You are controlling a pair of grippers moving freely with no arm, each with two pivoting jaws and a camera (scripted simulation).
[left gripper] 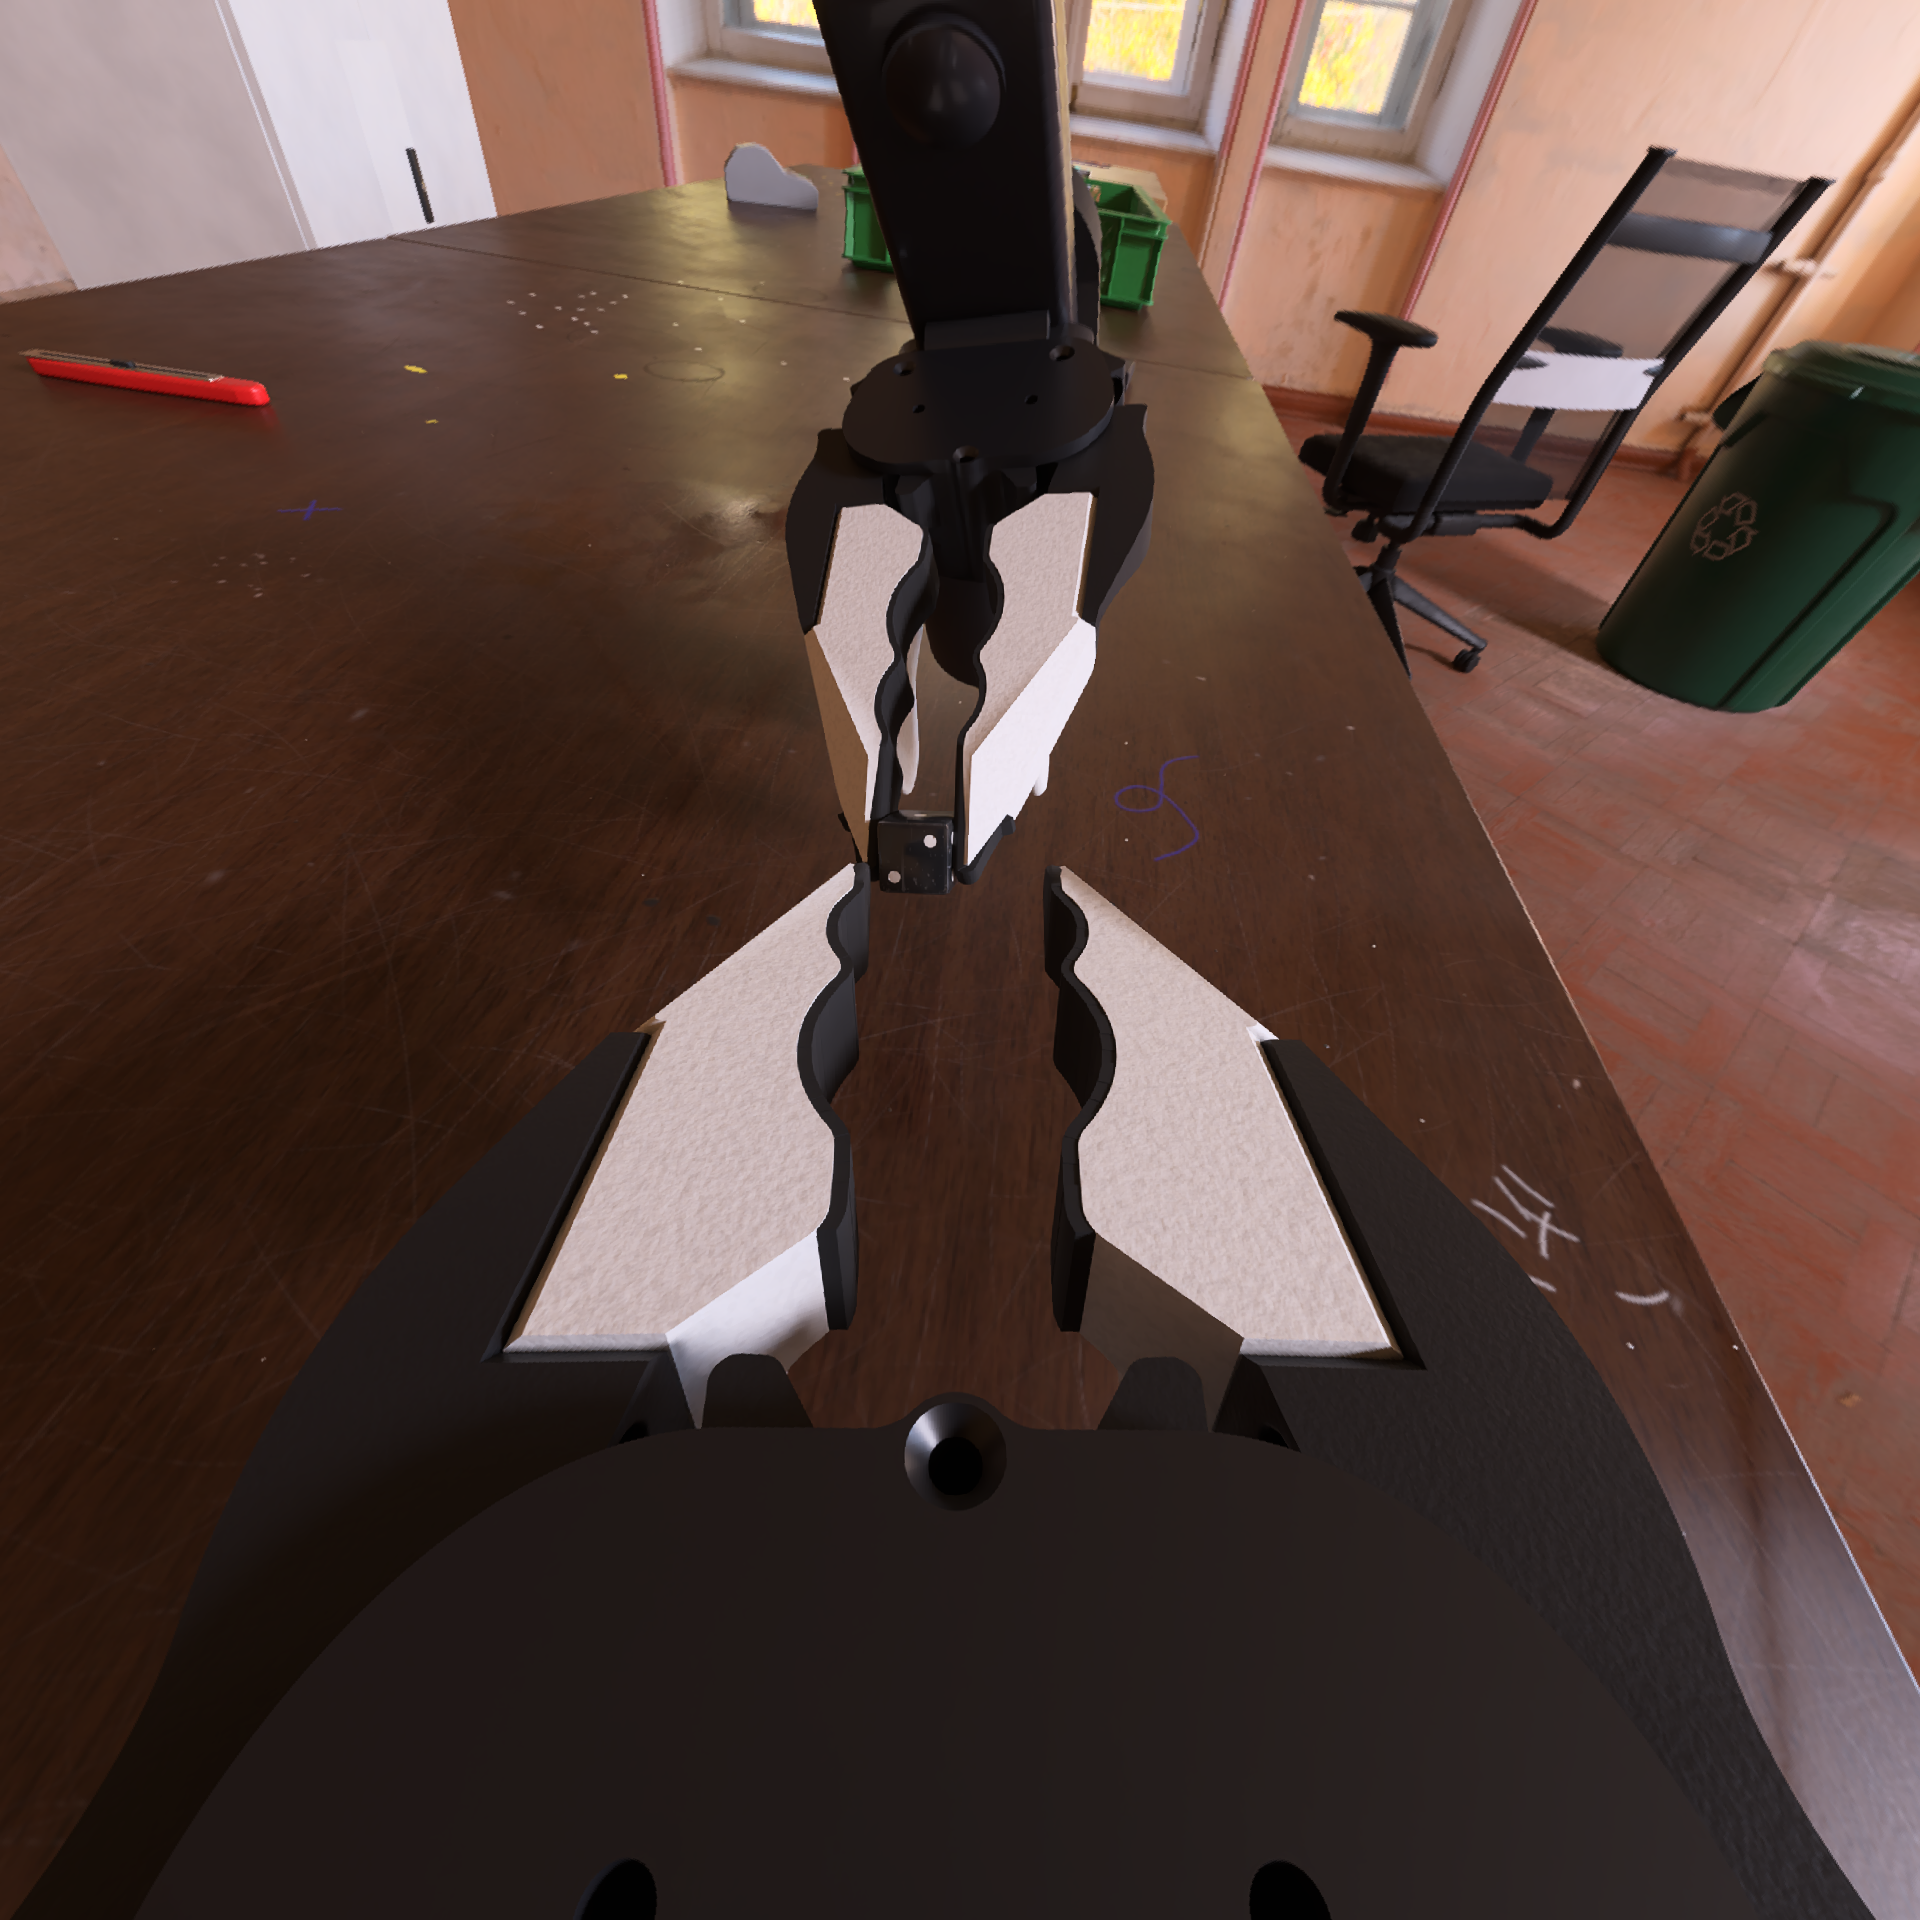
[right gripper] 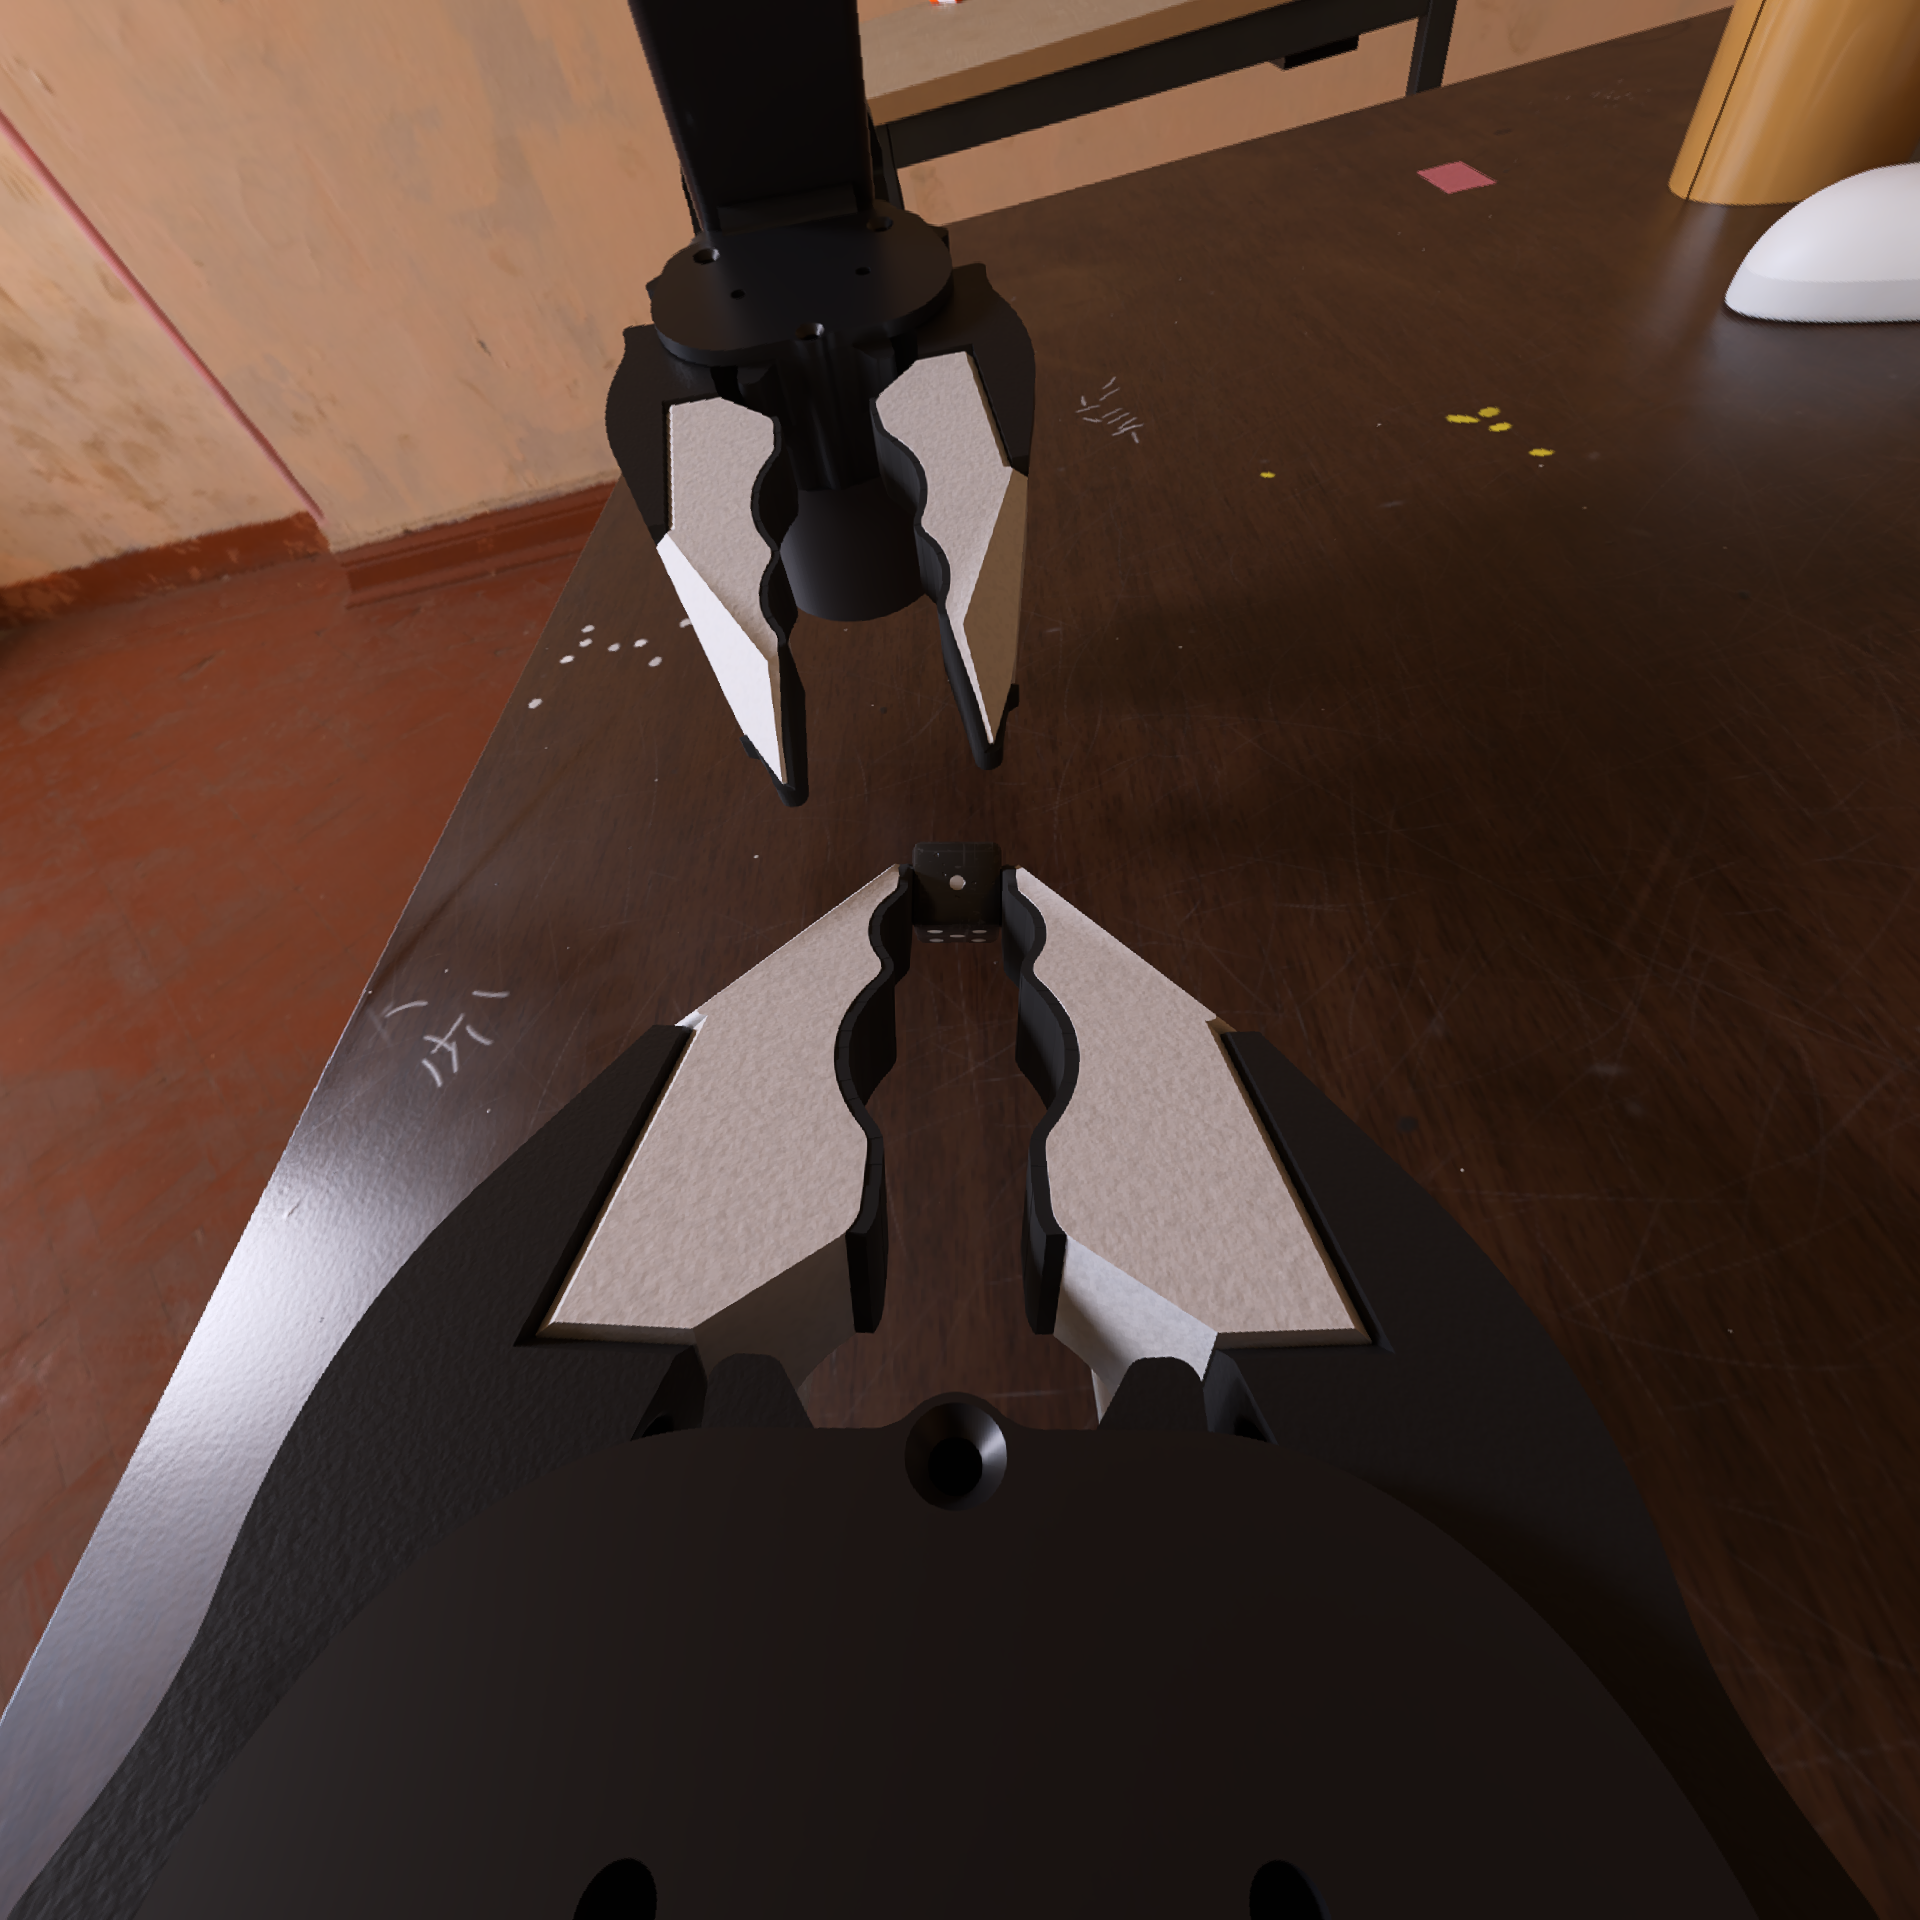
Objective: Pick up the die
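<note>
Die (right gripper: 956, 894), black, pinched at the tips of the right gripper (right gripper: 956, 883) low over the table (right gripper: 1455, 831), maybe still touching it; grasp step made, next a straight lift; left gripper (left gripper: 951, 883) spread, empty.

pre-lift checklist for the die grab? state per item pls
1. Die sits between the right gripper fingertips: ok.
2. Both fingertips touch the die's sides: looks ok in both views.
3. Left gripper open and holding nothing: ok.
4. Left gripper clear of the die: not ok, its fingertip sits right beside the die in the left wrist view.
5. Die off the table: cannot tell.
6. Grip firm enough to lift: cannot tell.
</note>
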